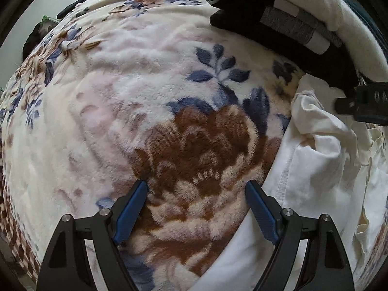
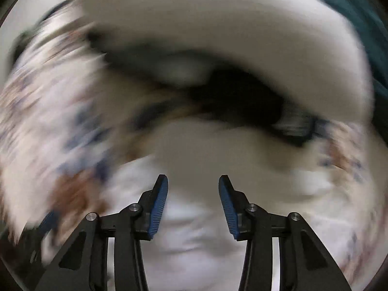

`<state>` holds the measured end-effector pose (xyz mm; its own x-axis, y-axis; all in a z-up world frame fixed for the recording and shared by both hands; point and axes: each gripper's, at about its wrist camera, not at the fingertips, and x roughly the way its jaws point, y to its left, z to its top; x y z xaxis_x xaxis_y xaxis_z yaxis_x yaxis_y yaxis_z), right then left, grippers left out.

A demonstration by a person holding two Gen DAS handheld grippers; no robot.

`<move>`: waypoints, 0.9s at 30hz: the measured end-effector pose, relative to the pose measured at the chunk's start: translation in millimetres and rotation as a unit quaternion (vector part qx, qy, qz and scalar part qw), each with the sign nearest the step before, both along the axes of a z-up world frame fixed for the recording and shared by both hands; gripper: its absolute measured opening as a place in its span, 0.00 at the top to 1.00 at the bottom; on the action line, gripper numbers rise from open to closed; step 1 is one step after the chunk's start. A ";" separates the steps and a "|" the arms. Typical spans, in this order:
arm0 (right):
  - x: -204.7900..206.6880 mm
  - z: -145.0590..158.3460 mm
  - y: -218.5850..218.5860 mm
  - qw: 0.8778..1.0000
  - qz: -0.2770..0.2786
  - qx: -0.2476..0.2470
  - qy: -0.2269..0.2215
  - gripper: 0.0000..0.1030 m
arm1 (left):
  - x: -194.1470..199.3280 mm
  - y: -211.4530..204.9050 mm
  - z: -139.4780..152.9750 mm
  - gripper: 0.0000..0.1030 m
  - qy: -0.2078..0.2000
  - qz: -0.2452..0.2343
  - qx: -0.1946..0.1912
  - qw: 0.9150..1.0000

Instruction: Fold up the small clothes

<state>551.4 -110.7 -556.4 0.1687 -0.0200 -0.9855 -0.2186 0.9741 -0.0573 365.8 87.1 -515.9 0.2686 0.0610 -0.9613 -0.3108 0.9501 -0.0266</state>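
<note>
Fleece blanket: plush cream fleece blanket (image 1: 116,101) printed with blue leaves and a large brown flower (image 1: 194,155); it covers nearly the whole left wrist view and serves as the landmark for the lines below
White garment: a crumpled white garment (image 1: 312,160) lies on the blanket just right of the brown flower, a stitched hem running along its near edge, folds bunched toward its far end
Left claw: left claw (image 1: 196,189) hangs over the brown flower with its blue-padded fingers (image 1: 132,208) spread wide and nothing between them; the right-hand finger sits over the hem of the white garment
Right claw: right claw (image 2: 193,184) has its blue pads (image 2: 158,206) parted with a clear gap and nothing pinched; pale cloth, seemingly the white garment (image 2: 194,230), lies below it, though the right wrist view is heavily smeared by motion
Other claw in left view: a black part of the right claw (image 1: 366,104) enters at the edge beyond the white garment, far right of the flower
Dark clothes: a black folded piece with grey and white bands (image 1: 278,21) rests on the blanket beyond the flower, to the far right
Cream cloth: thick cream cloth (image 1: 322,2) lies on top of the dark piece, at the blanket's far right corner
Teal fabric: a strip of teal fabric (image 2: 359,19) shows at the upper right of the right wrist view; its exact place on the blanket cannot be told
Blur: in the right wrist view the blanket pattern (image 2: 60,126) reads only as streaks
</note>
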 end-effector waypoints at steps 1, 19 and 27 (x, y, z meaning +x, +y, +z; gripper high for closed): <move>6.5 4.7 -14.5 0.999 -0.038 0.001 -0.006 0.56 | -0.4 0.9 0.0 0.20 0.000 0.002 -0.002 1.000; 8.0 -3.7 -69.2 0.978 -0.184 0.099 0.013 0.67 | -3.5 -3.3 -5.0 0.20 0.000 -0.003 0.011 1.000; 4.0 8.8 -84.9 0.969 -0.120 0.208 0.058 0.51 | 14.4 -9.3 18.1 0.20 -0.019 -0.013 -0.001 1.000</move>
